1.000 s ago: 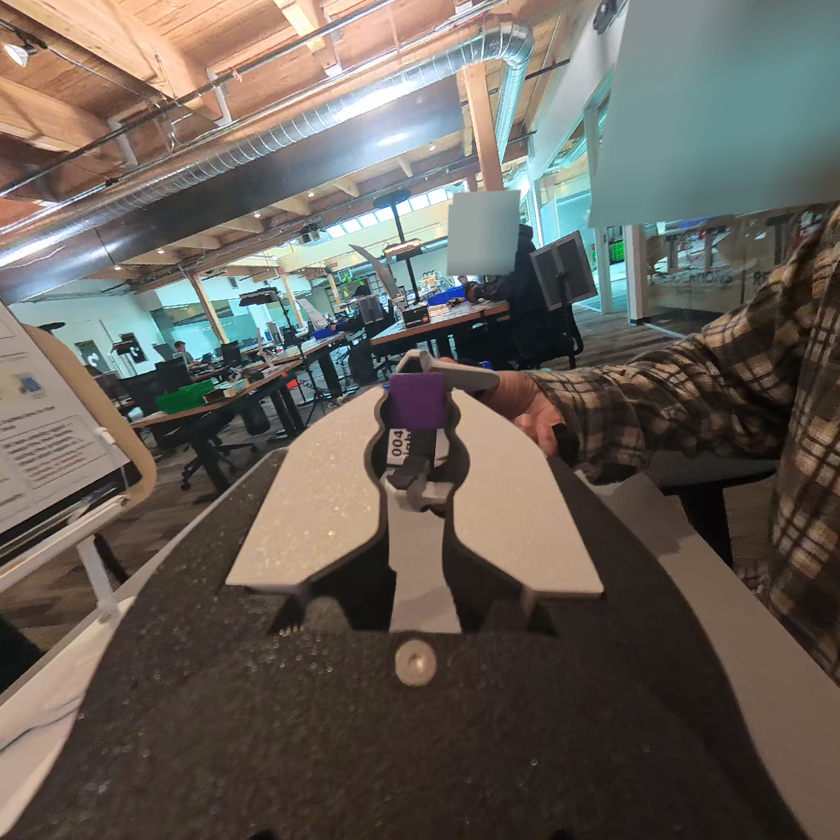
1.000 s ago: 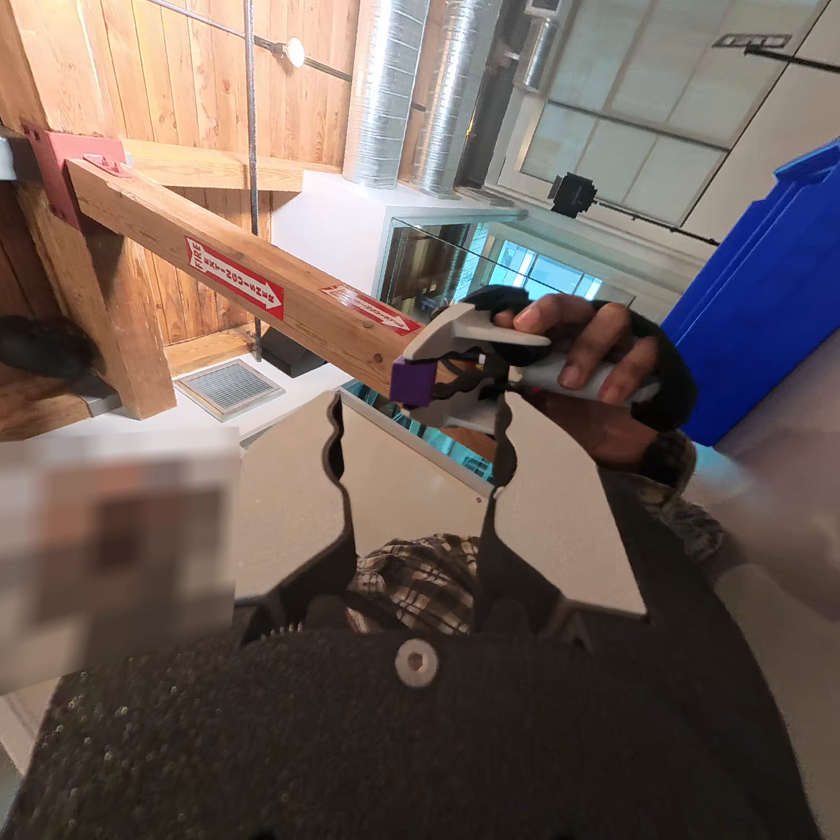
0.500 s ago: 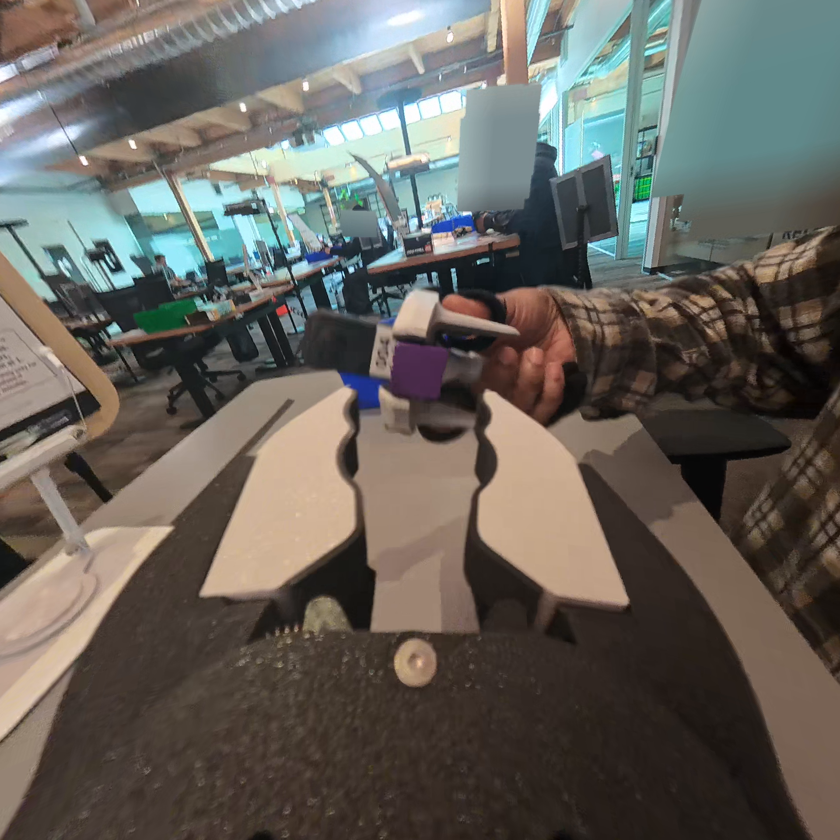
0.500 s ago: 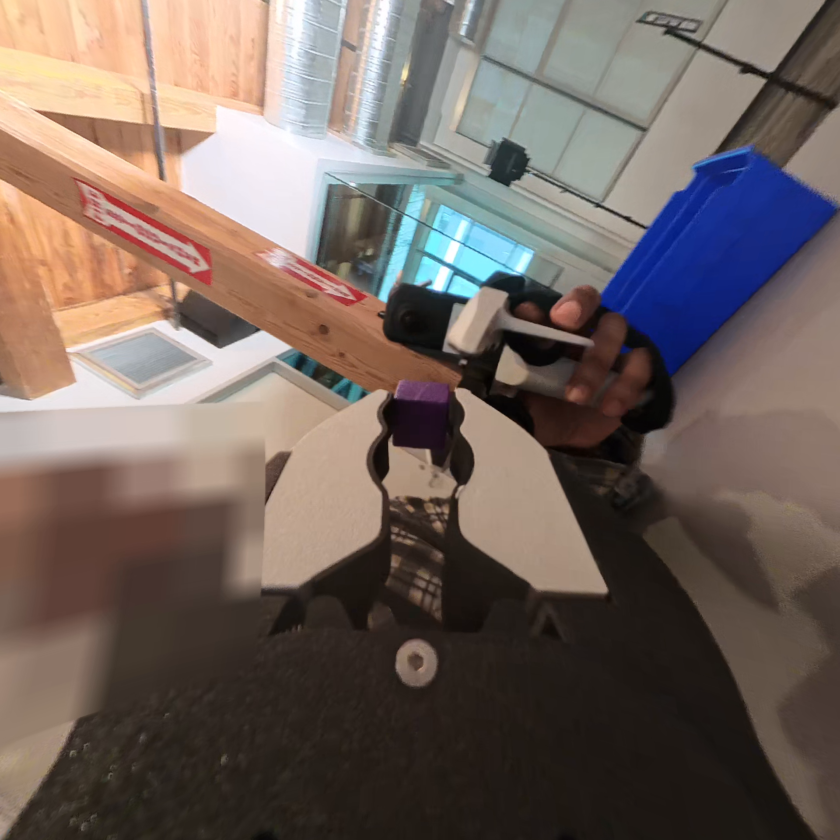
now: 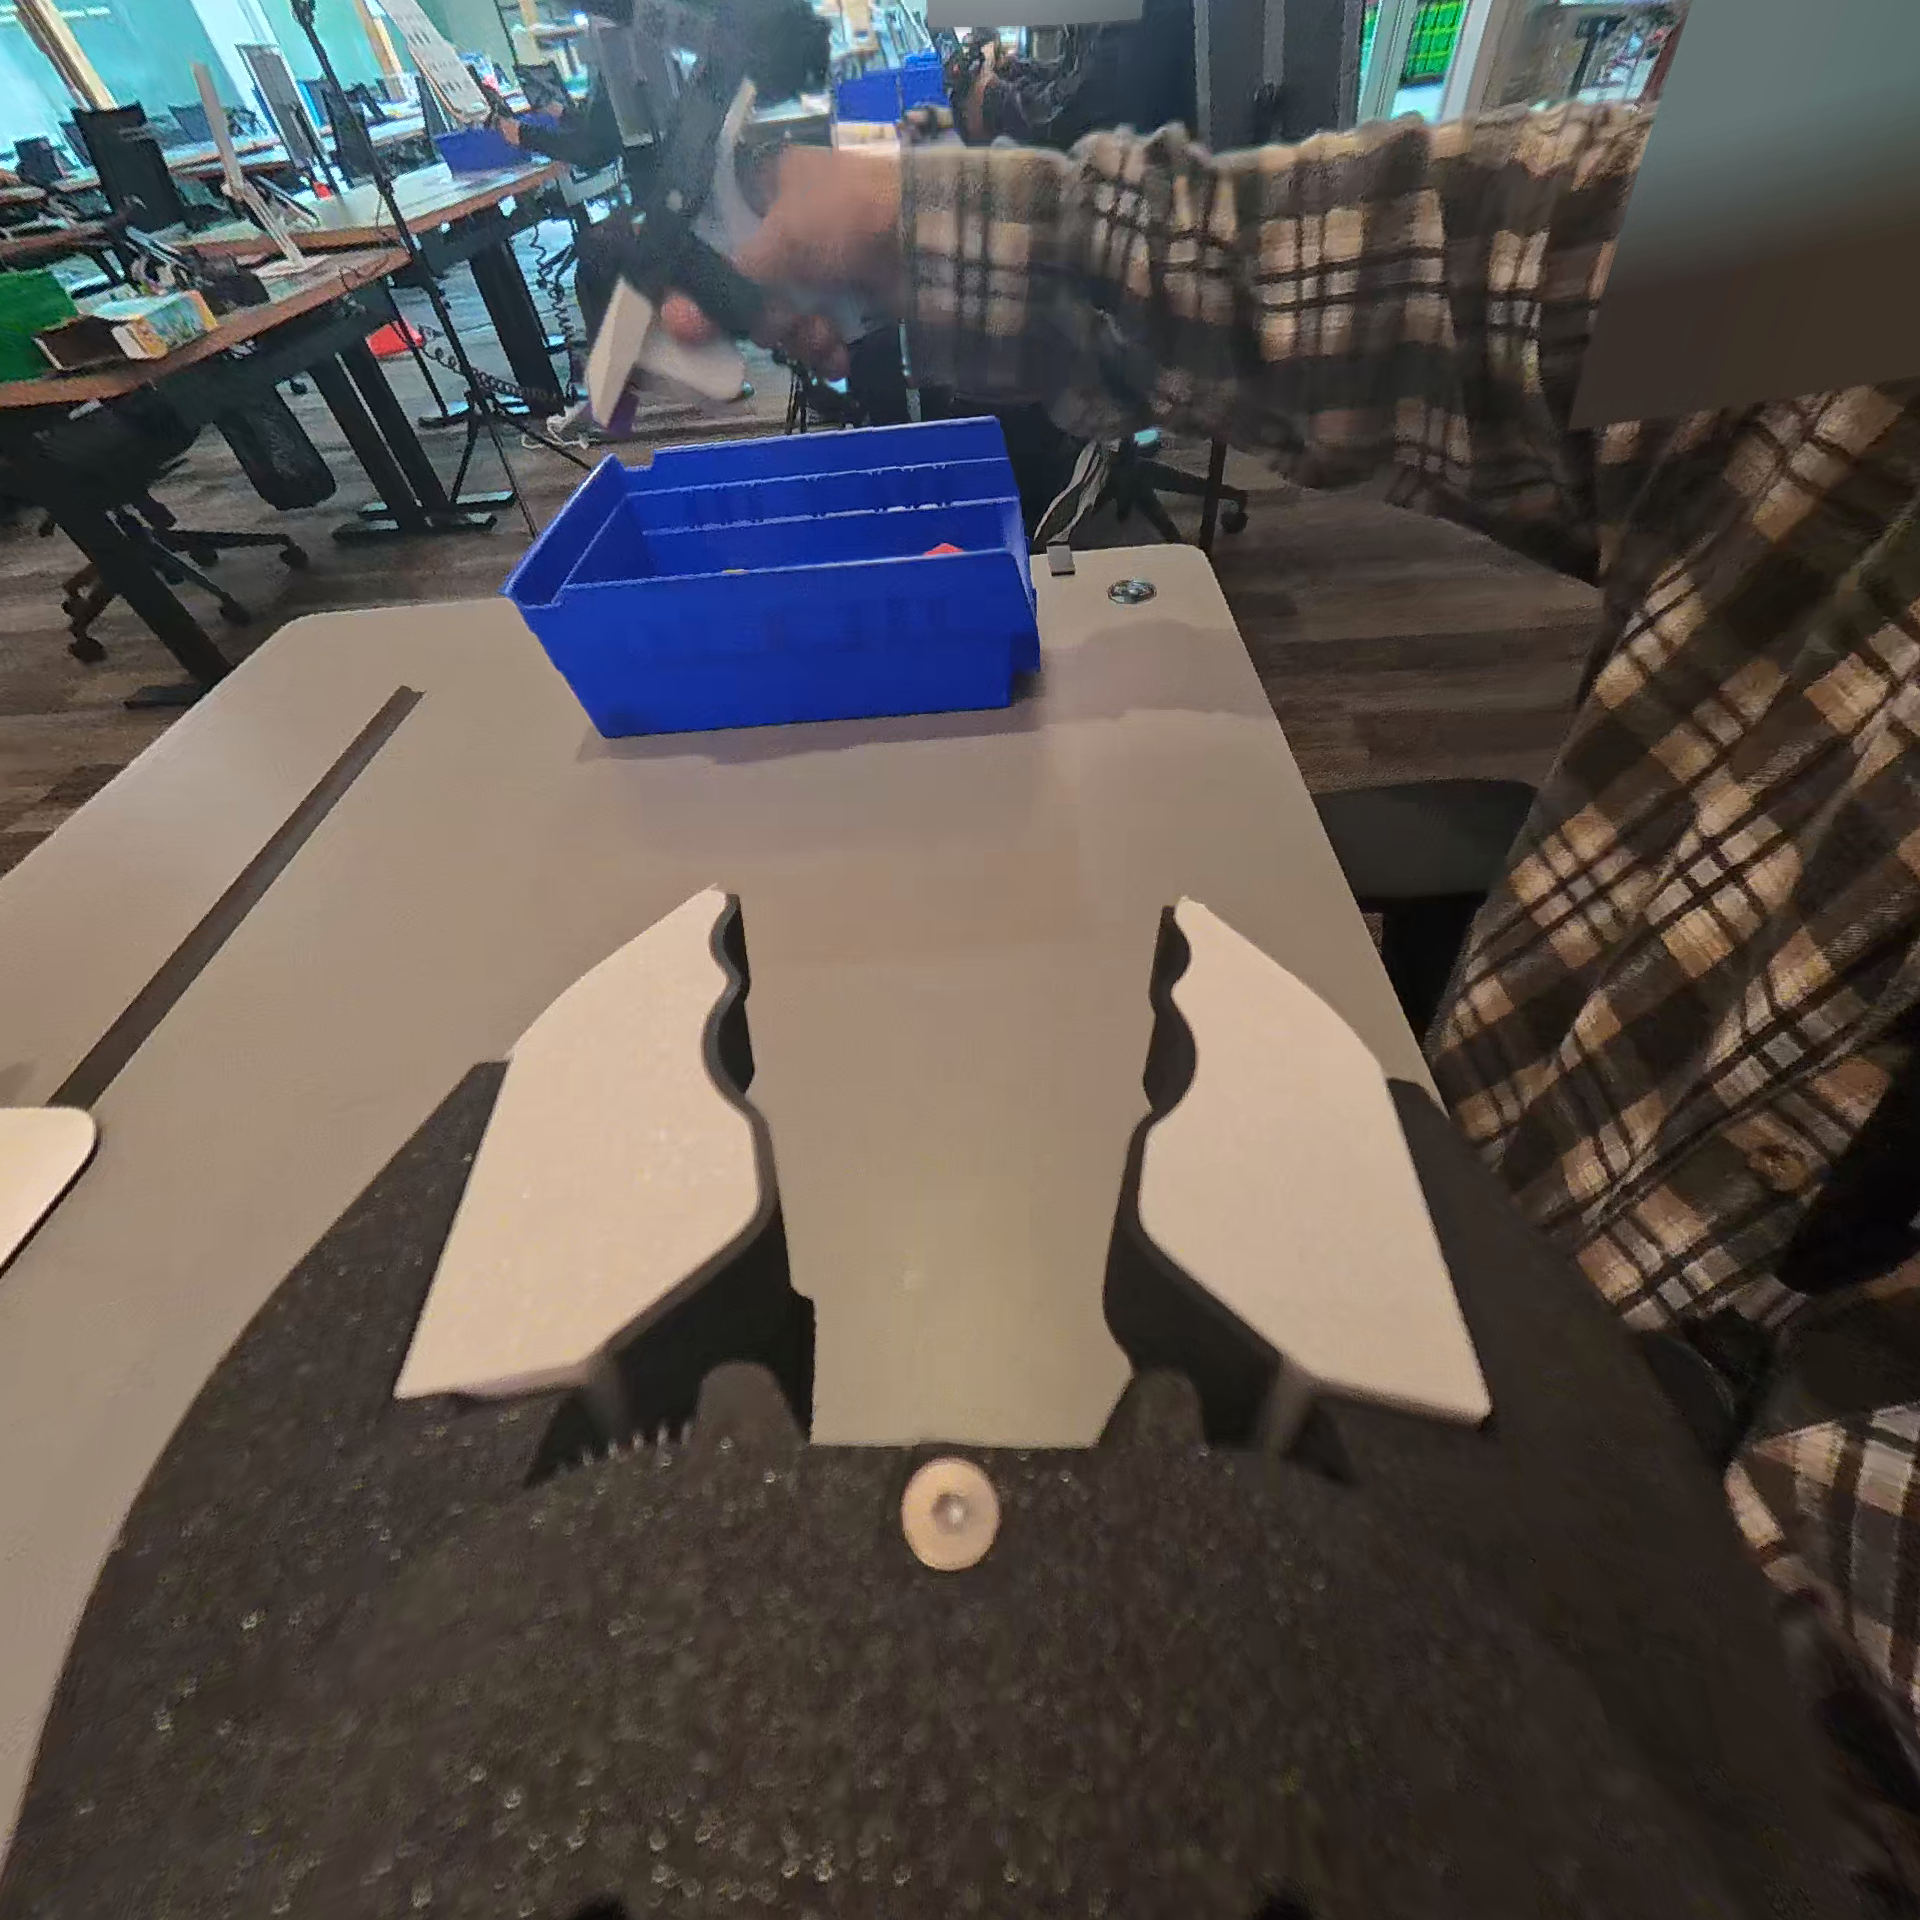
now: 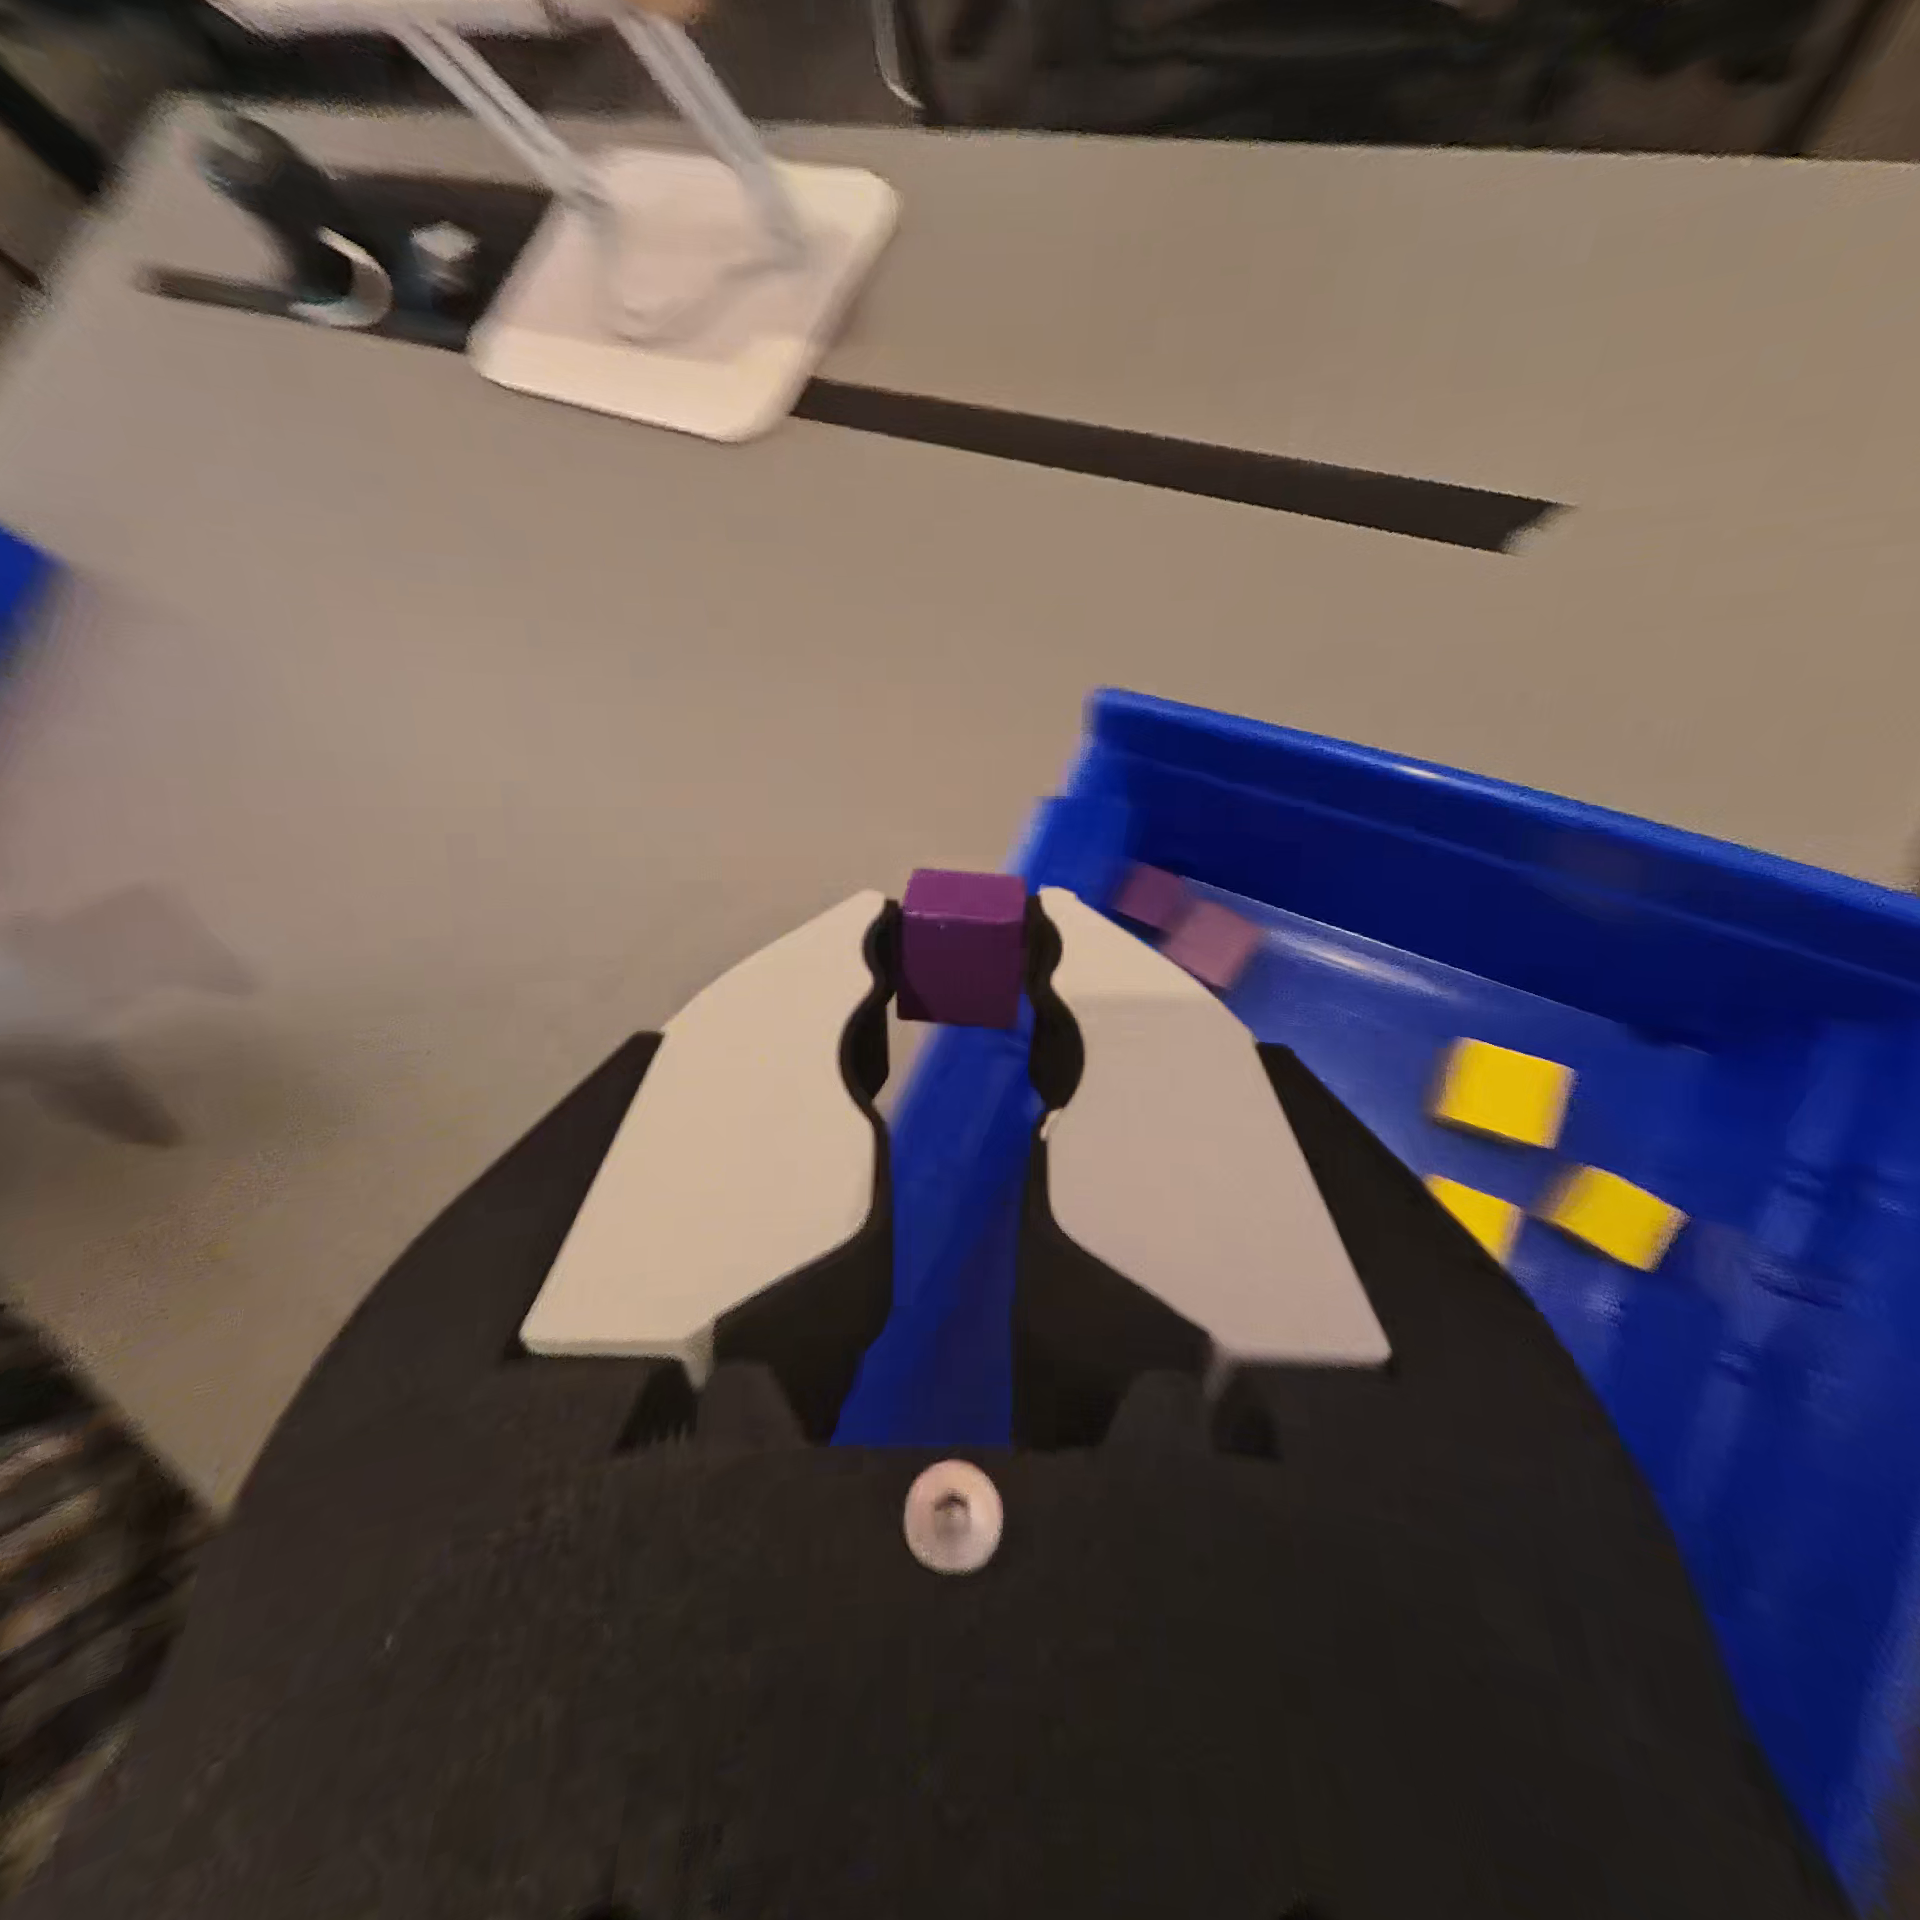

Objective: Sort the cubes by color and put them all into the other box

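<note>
My right gripper (image 6: 958, 940) is shut on a purple cube (image 6: 956, 961) and holds it above the near left corner of a blue box (image 6: 1507, 831). That box holds two purple cubes (image 6: 1195, 935) near its far corner and three yellow cubes (image 6: 1501, 1091) further right. My left gripper (image 5: 951, 935) is open and empty above the grey table (image 5: 935, 790). In the left wrist view the blue box (image 5: 790, 634) stands at the table's far end, with the right gripper (image 5: 634, 353) blurred in the air above its left end, held by a hand in a plaid sleeve.
A white stand base (image 6: 686, 301) sits on the table beyond a dark slot (image 6: 1143, 457). A second blue thing (image 6: 21, 603) shows blurred at the left edge. The person's plaid shirt (image 5: 1704, 935) fills the right of the left wrist view. Office desks (image 5: 208, 332) stand behind.
The purple cube passed from my left gripper to my right one. The left gripper opened and lowered toward the table. The right gripper swung down with the cube over the blue box.
</note>
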`<state>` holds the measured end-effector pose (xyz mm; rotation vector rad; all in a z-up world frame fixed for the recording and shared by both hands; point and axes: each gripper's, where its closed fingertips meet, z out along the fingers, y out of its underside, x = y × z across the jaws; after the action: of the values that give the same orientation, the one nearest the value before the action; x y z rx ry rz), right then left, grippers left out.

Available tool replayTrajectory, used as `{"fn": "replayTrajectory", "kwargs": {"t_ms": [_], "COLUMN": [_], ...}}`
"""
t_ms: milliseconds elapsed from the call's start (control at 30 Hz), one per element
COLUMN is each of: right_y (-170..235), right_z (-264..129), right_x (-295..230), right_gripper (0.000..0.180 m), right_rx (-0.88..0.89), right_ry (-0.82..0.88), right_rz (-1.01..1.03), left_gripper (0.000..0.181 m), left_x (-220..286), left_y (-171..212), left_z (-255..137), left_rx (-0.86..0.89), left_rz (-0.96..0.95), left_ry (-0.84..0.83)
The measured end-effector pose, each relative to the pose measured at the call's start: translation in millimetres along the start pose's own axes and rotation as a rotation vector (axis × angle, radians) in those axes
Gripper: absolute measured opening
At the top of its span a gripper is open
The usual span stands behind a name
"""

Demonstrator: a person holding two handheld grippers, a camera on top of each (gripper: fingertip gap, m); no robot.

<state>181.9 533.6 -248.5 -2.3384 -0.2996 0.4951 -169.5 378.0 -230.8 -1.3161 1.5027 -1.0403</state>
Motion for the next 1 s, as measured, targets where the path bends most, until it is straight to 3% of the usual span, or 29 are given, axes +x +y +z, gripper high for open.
{"fn": "replayTrajectory", "kwargs": {"t_ms": [200,400,467,567,800,1000], "right_y": [53.4,87.3,90.7,73.7,-20.9,-43.6], "right_z": [40.6,81.3,83.9,64.7,-11.0,-7.9], "right_x": [68.9,72.0,73.2,72.7,16.6,-74.3], "right_gripper": [0.023,0.024,0.038,0.048,0.057,0.073], "right_rx": [-0.266,-0.348,-0.356,-0.329,-0.187,-0.133], "right_ry": [0.170,0.106,0.105,0.120,0.133,0.027], "right_rz": [-0.103,-0.065,-0.060,-0.072,-0.238,-0.428], "left_gripper": [0.072,0.071,0.071,0.071,0.069,0.069], "left_x": [-6.1,-7.8,-8.3,-11.6,-20.3,-20.8], "left_y": [1.6,0.7,1.1,2.9,14.8,29.6], "left_z": [13.0,20.0,18.4,9.9,-19.2,-48.7], "left_rx": [-0.065,-0.110,-0.116,-0.109,-0.038,-0.005], "left_rz": [-0.025,-0.008,0.004,0.005,-0.042,-0.069], "left_ry": [-0.004,0.007,0.004,-0.008,-0.044,-0.089]}}
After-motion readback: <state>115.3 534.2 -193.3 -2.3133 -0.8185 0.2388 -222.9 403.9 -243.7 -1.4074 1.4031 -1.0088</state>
